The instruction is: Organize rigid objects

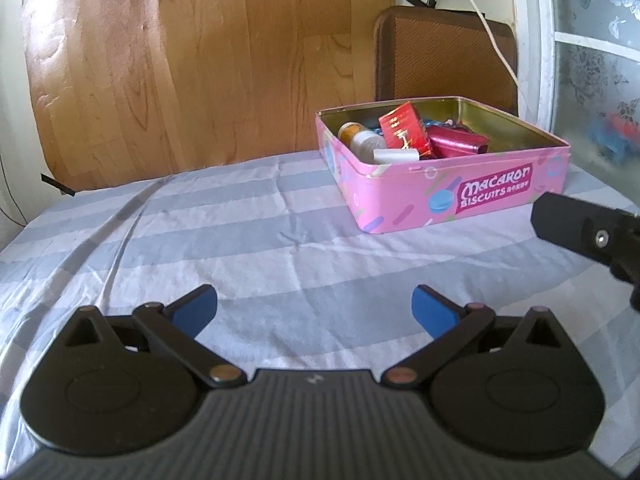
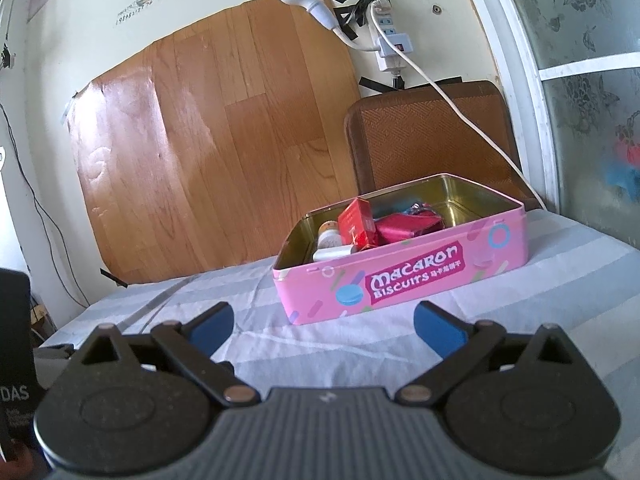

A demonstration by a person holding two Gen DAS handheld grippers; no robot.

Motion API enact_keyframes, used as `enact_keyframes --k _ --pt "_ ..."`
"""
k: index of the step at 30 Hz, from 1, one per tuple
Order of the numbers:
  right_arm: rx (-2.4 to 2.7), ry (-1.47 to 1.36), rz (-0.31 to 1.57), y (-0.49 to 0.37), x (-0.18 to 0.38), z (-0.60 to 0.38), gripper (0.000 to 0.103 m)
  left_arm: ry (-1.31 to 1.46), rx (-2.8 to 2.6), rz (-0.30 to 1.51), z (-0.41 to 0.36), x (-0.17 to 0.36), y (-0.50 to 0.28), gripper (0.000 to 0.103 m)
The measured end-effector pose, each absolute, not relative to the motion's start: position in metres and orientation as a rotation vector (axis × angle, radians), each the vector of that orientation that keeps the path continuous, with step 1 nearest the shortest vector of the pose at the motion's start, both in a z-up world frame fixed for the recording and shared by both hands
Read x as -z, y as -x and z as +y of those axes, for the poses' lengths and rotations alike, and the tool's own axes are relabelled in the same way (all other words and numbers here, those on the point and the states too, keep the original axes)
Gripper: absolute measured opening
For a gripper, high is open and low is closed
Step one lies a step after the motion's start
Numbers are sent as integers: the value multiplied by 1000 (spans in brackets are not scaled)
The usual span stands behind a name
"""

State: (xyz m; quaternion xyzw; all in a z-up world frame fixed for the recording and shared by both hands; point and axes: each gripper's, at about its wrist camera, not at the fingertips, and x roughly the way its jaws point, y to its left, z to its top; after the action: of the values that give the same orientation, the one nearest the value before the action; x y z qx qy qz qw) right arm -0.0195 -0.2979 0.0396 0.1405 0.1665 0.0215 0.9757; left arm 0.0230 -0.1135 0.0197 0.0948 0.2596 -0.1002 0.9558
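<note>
Left tongs [image 1: 316,310] spread wide, empty. Right tongs [image 2: 324,326] likewise. Open pink rectangular biscuit tin [image 1: 460,196] on striped-cloth counter [image 1: 240,248], holding red carton [image 1: 402,126], white bottles [image 1: 366,142], magenta pouch [image 1: 456,140].

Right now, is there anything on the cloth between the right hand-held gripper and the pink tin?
Nothing visible: only bare striped cloth lies between the open right hand-held gripper and the pink tin.
</note>
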Motion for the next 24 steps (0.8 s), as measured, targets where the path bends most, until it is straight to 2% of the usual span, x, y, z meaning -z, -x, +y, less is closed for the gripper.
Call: enact_keyframes --k 24 --pt "-25 -319 349 25 -37 -298 101 -226 229 671 -125 -4 -23 103"
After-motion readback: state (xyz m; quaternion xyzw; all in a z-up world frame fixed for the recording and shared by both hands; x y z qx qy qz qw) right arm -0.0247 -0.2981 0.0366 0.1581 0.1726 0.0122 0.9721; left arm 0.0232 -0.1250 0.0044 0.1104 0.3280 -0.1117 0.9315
